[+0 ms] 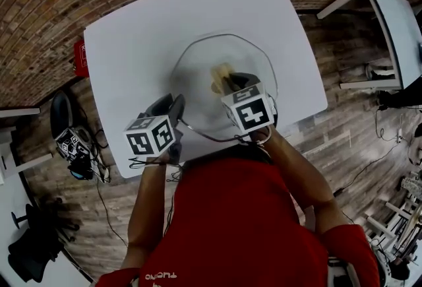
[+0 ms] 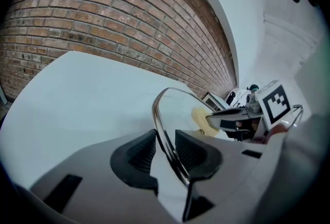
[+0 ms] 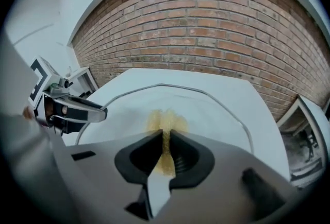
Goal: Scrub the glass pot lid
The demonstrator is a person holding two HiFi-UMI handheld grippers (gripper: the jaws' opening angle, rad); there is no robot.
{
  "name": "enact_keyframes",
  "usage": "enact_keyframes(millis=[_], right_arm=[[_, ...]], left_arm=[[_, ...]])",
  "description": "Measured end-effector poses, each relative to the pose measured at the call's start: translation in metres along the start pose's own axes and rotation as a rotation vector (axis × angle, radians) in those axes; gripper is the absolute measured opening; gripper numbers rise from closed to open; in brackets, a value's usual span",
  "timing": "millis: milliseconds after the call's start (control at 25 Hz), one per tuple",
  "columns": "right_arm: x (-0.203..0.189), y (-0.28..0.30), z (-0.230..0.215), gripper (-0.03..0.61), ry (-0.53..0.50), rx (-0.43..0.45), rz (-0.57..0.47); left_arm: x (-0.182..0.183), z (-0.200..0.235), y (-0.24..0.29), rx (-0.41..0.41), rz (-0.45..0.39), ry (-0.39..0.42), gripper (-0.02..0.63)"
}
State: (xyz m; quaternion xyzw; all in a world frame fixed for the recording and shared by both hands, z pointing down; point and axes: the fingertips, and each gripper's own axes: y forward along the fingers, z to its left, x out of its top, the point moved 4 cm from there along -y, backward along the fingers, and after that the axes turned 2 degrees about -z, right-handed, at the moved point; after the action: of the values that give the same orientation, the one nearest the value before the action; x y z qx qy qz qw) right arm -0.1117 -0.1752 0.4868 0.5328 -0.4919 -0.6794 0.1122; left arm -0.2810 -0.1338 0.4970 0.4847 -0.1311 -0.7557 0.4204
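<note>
Left gripper (image 2: pixel 166 150): 2 jaws clamped on the metal rim of the glass pot lid (image 2: pixel 181 109). Right gripper (image 3: pixel 165 147): jaws closed on a yellow scouring pad (image 3: pixel 166 121), just ahead against the lid's clear glass. White table (image 1: pixel 132 35) beneath.

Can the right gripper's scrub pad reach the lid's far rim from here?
Probably yes: the right gripper holds the scrub pad mid-lid, the glass lid beyond is bare, and the left gripper clamps only the near rim.
</note>
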Motion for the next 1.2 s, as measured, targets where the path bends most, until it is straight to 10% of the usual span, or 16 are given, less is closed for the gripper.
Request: enact_keyframes(millis=[520, 1200], right_arm=[[-0.023, -0.042, -0.079, 0.055, 0.035, -0.204, 0.028], [-0.033, -0.035, 0.090, 0.055, -0.071, 0.194, 0.078]], left_arm=[[0.001, -0.002, 0.000, 0.004, 0.002, 0.001, 0.125], [0.001, 0.001, 0.000, 0.015, -0.007, -0.014, 0.124]])
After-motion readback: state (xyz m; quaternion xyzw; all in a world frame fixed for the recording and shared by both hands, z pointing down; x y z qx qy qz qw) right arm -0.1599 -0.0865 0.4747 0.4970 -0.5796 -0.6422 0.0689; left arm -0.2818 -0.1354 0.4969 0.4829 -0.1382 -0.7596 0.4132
